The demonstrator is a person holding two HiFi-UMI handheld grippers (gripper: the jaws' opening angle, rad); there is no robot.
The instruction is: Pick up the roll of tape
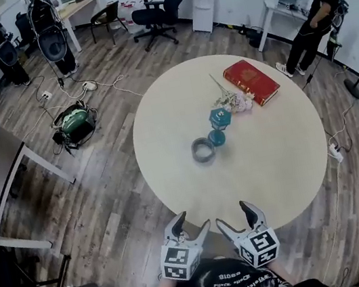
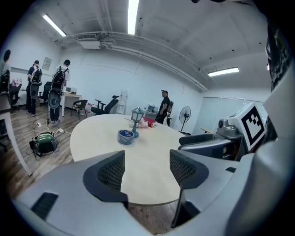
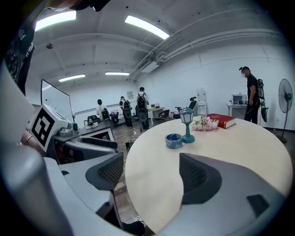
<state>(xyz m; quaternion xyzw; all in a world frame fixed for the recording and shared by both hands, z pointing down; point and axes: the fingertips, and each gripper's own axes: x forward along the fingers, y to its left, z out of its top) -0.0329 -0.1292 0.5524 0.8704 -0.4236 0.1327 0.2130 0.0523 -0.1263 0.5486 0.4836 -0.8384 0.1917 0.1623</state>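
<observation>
The roll of tape [image 1: 203,150] is grey and lies flat near the middle of the round beige table [image 1: 280,169], touching or just beside a small teal lantern [image 1: 219,123]. The left gripper view shows the roll of tape [image 2: 125,136] far ahead, and the right gripper view has the roll of tape [image 3: 174,140] beyond its jaws too. My left gripper [image 1: 192,223] and right gripper [image 1: 235,214] hover side by side at the table's near edge, well short of the roll. Both stand open with nothing between the jaws.
A red book [image 1: 251,81] and a spray of flowers [image 1: 230,99] lie behind the lantern. A person [image 1: 312,20] stands beyond the table at the right. Office chairs [image 1: 156,13], desks and cables on the wooden floor lie to the left and back.
</observation>
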